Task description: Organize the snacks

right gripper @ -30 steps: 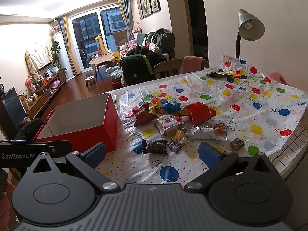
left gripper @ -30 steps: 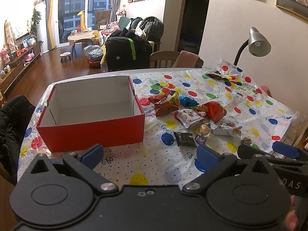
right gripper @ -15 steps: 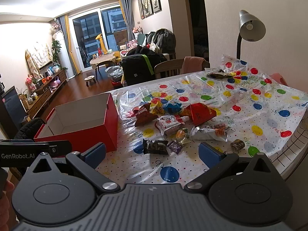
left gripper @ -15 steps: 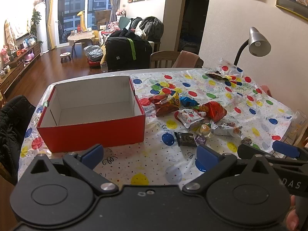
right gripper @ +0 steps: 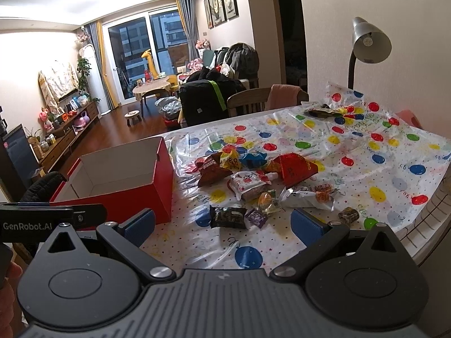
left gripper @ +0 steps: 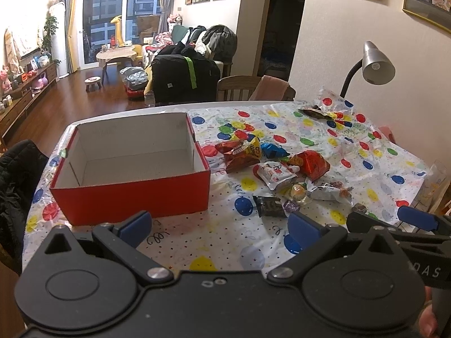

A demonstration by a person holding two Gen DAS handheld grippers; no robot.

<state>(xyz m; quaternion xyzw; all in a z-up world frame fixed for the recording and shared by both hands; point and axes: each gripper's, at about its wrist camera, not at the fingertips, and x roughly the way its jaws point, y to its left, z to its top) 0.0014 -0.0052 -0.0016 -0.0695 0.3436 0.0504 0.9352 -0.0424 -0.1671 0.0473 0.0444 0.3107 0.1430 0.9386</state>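
Little has moved since a second ago: both views have crept only slightly, and the snacks lie where they lay. I hold the left gripper (left gripper: 220,226) low over the near edge of the table (left gripper: 169,107), its blue pads spread wide with nothing between them. My right gripper (right gripper: 222,225) hangs likewise, fingers wide apart and empty, over the spotted cloth (right gripper: 394,152). From the left view its blue fingertip shows at the far right edge. I see the red box (left gripper: 132,197) standing open on the left part of the table, its white inside bare. Right of it, apart from the box, the snacks lie in a loose heap on the cloth: a brown-red bag (right gripper: 211,170) nearest the box, a yellow packet (right gripper: 232,160) and a blue packet (right gripper: 255,157) touching it behind, a red pyramid bag (right gripper: 296,169) further right, a white pouch (right gripper: 248,184) in front of them. Nearer me lie a dark bar (right gripper: 227,217) and a small purple sweet (right gripper: 256,217) just beside it, then a round yellow sweet (right gripper: 267,201) and a white wrapper (right gripper: 307,198). One small dark sweet (right gripper: 349,213) sits alone to the right. Another dark wrapper (right gripper: 320,111) lies far back near the lamp (right gripper: 369,42)
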